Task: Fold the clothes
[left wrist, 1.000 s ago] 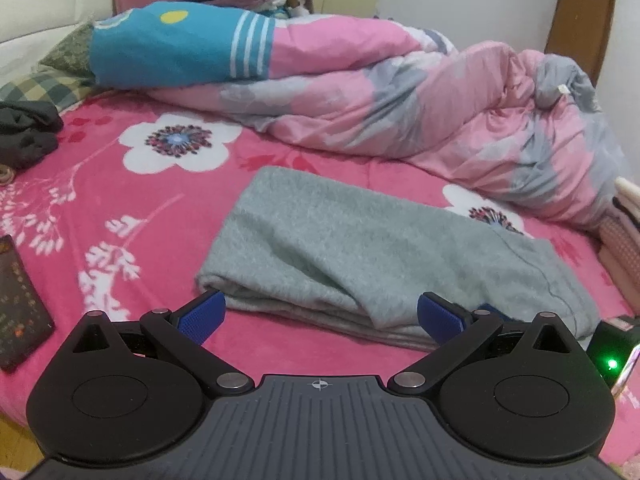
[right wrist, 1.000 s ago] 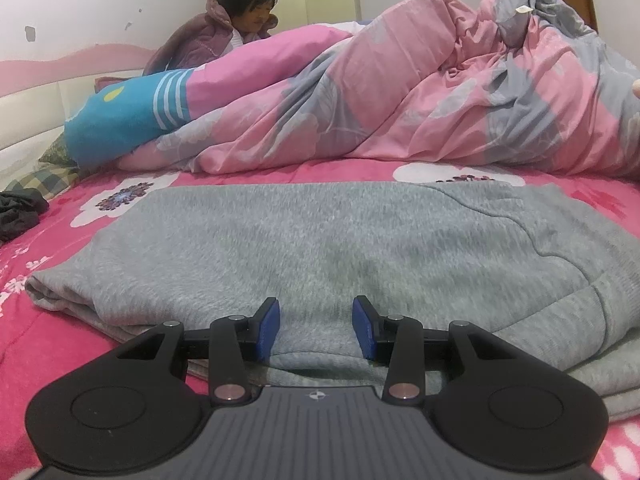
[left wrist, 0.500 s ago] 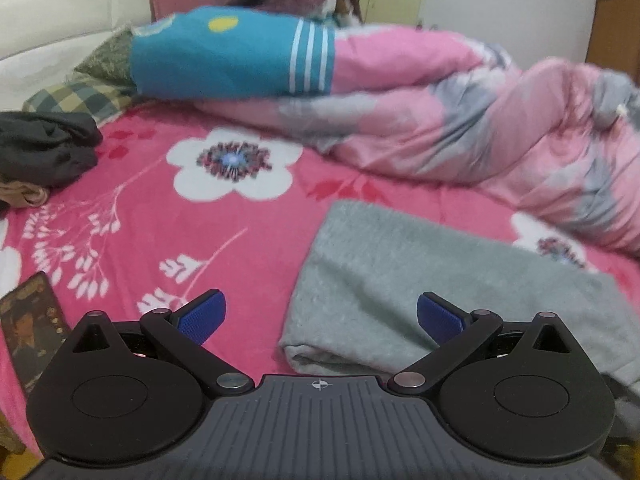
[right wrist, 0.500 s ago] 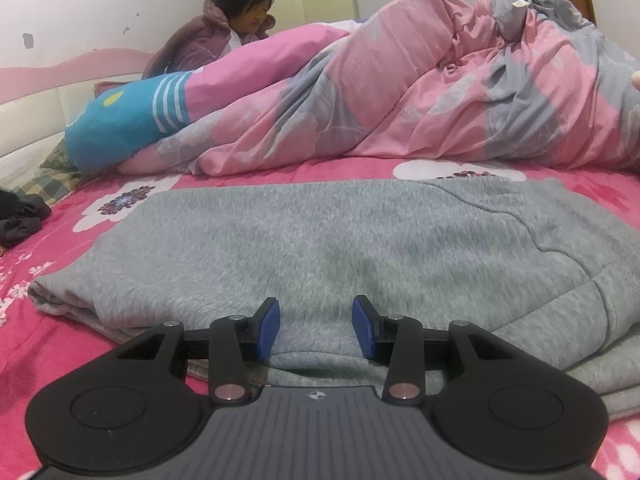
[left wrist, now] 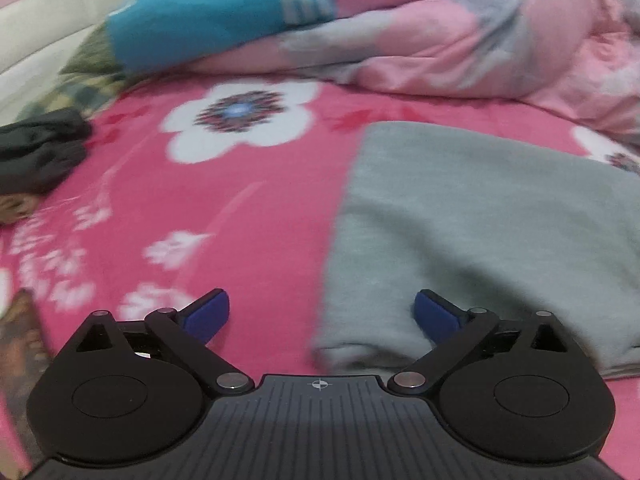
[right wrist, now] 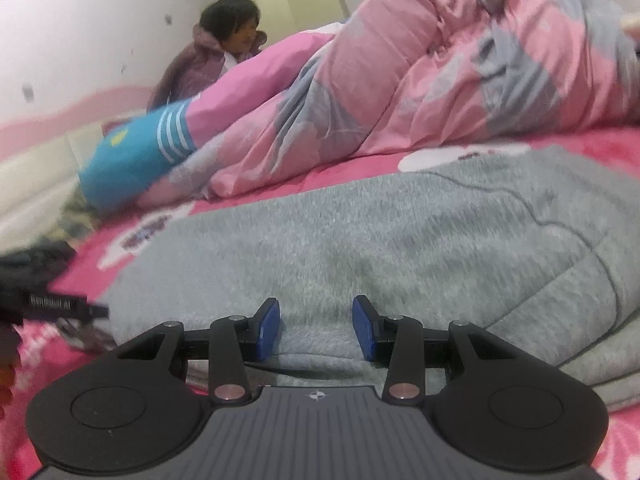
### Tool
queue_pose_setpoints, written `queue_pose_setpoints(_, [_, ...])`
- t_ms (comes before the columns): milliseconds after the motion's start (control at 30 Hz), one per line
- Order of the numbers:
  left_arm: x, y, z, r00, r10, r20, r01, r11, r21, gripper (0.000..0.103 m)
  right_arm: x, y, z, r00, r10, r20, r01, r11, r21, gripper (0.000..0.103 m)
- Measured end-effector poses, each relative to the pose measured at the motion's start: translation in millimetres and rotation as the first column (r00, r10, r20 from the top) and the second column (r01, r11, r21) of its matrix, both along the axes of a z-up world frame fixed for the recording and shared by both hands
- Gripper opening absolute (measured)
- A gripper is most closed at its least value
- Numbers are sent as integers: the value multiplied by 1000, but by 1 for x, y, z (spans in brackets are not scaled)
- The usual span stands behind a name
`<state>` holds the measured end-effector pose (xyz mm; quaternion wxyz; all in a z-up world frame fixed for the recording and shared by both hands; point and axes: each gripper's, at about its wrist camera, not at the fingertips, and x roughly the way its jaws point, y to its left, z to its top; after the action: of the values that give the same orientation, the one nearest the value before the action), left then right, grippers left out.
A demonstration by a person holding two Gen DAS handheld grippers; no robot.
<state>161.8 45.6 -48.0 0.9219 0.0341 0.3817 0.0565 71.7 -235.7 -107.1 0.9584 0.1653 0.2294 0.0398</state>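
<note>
- Left wrist view: a pink floral bedsheet (left wrist: 248,184) covers the bed and fills most of the frame; the whole view is motion-blurred.
- A pink-and-grey duvet (left wrist: 460,36) is bunched along the far side of the bed, with a blue section bearing white stripes at its left end.
- The grey garment (left wrist: 480,224), the item to be folded, lies flat on the bedsheet in the right half of the left wrist view. Its near left corner sits just ahead of the gripper, between the two fingers and closer to the right one.
- In the right wrist view the same garment (right wrist: 400,248) spans the bed from left to right, with a curved seam line visible on its right part.
- A person in a purple jacket (right wrist: 208,60) sits beyond the duvet, at the far side of the bed.
- A dark bundle of cloth (left wrist: 40,148) lies at the left edge of the bedsheet, well apart from the garment.
- The left gripper (left wrist: 322,314) has its jaws spread wide and grips nothing.
- The right gripper (right wrist: 316,330) has its jaws partly closed, with a raised ridge of the garment's near edge between the blue pads (right wrist: 267,332). Whether the pads press on the fabric cannot be told.
</note>
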Motion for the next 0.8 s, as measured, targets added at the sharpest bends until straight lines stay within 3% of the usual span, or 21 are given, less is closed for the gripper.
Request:
queue_pose_setpoints(67, [-4,14,7,999,41,3,-42,999,11,100,0,-4,-1,1000,3,1,-3,1000,29,42])
queue_pose_setpoints(200, [-21,21,31,997,52,60,-53,998,14,96,2,4,1,1000,-7,-7,7,1000,-23,42])
queue_pose_setpoints(333, [-27,-10,59,980,-64,190,65,998,-1,99,2,7,1,1000,-13,-11,12,999,-43,42])
queue_pose_setpoints(433, [-17,-50,64,958,-183,222,192,981,-22,100,2,6,1,1000,-11,-8,10,999,-37,42])
queue_pose_setpoints(600, [3,-93,43,929,-301,217,317,948,-40,100,1,4,0,1000,-9,-7,8,1000,-21,42])
queue_pose_setpoints(800, [23,-86,-9,941,-324,97,330,942,-59,100,2,6,1,1000,-12,-11,11,999,-38,42])
